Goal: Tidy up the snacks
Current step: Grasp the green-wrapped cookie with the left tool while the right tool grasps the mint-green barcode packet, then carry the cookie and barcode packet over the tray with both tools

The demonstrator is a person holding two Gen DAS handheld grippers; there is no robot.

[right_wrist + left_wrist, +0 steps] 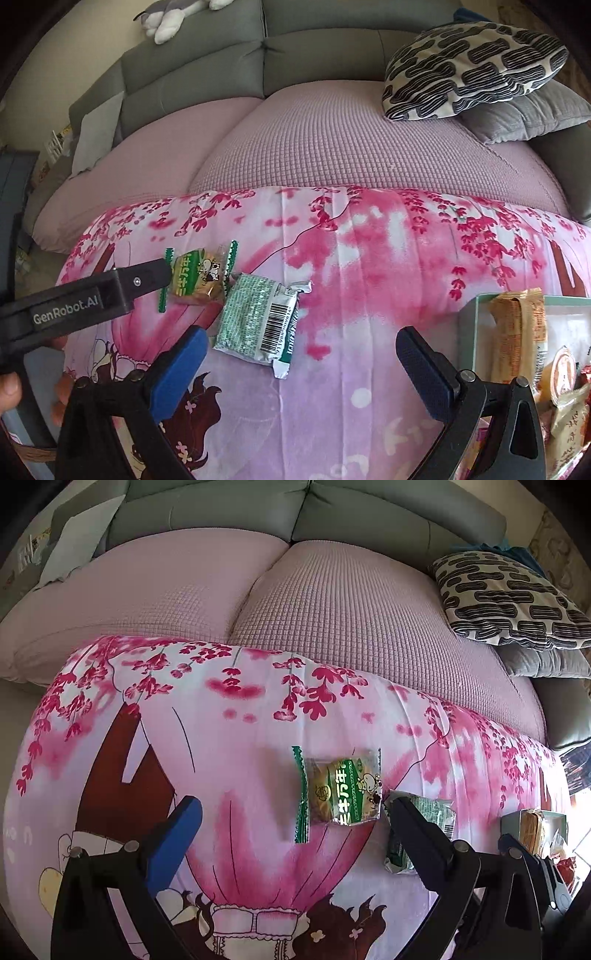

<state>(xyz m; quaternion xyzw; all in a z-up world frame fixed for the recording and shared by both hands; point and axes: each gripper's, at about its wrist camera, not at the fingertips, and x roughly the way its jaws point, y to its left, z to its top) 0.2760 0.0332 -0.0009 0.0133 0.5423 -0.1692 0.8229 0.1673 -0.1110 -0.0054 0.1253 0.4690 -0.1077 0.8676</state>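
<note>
A clear snack pack with green ends and a brown cake (338, 794) (199, 275) lies on the pink flowered cloth (240, 760) (369, 288). A green and silver packet with a barcode (258, 321) (421, 830) lies just to its right. My left gripper (291, 808) is open and empty, with its jaws on either side of the cake pack; its finger also shows in the right wrist view (147, 280). My right gripper (301, 350) is open and empty, just right of the green packet. A pale green box (480, 325) (554, 818) at the right holds several snacks.
Behind the cloth is a grey sofa with pink seat covers (332, 609) (332, 147). A black-and-white patterned cushion (506, 598) (472, 70) lies on a grey cushion at the right. A plush toy (173, 18) sits on the sofa back.
</note>
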